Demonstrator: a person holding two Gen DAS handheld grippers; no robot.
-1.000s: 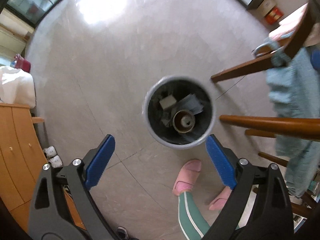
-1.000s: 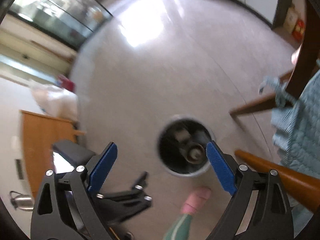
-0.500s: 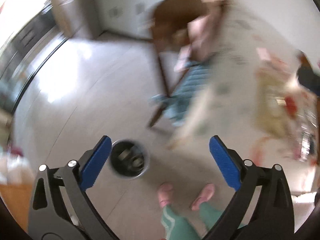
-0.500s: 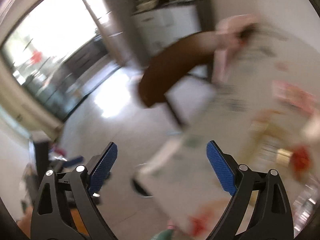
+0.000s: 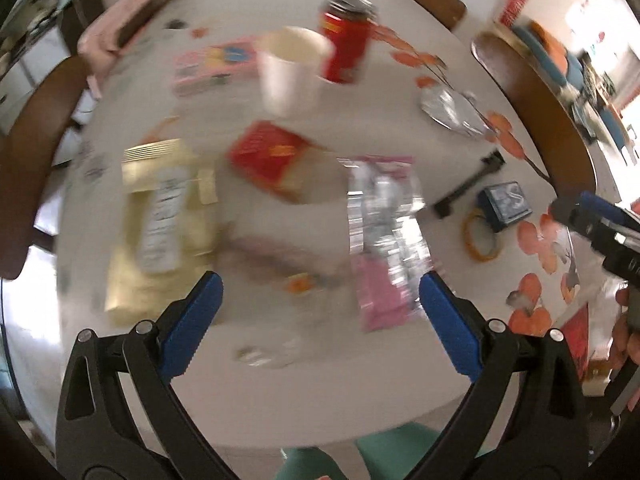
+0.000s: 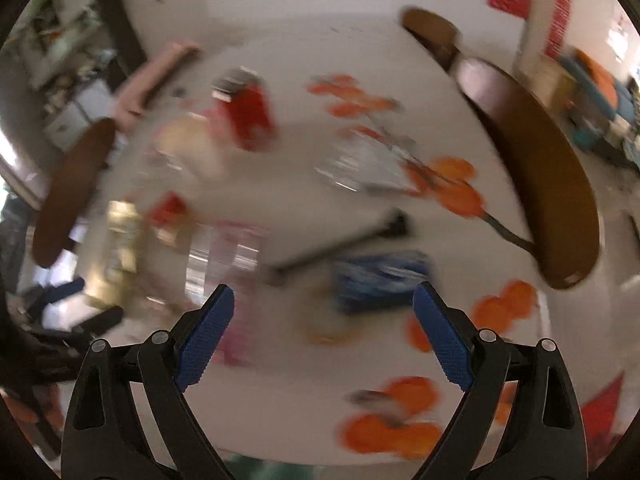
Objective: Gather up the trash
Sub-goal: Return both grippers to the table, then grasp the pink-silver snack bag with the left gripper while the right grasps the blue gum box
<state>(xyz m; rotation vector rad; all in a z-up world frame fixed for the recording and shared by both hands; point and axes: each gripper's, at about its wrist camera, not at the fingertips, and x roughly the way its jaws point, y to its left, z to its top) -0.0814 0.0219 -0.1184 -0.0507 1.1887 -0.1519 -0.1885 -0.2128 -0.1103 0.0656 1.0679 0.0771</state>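
Observation:
Both views are blurred by motion. My left gripper (image 5: 320, 312) is open and empty above the near part of a round white table (image 5: 320, 408). On the table lie a yellow packet (image 5: 168, 216), a red carton (image 5: 276, 160), a pink and silver wrapper (image 5: 384, 232), a paper cup (image 5: 292, 72), a red can (image 5: 348, 44) and crumpled foil (image 5: 452, 112). My right gripper (image 6: 320, 332) is open and empty above a blue box (image 6: 380, 280) and a black stick (image 6: 340, 248); it shows at the right edge of the left wrist view (image 5: 600, 224).
Wooden chair backs stand around the table, left (image 5: 32, 160) and right (image 5: 540, 112). A yellow rubber band (image 5: 480, 236) lies by the blue box (image 5: 506, 204). Orange flower prints (image 6: 452, 184) cover the tablecloth. My green-clad legs (image 5: 320, 464) are below the table edge.
Both grippers have swung up from the floor bin to the table top. The bin has left both views. Both stay open and empty.

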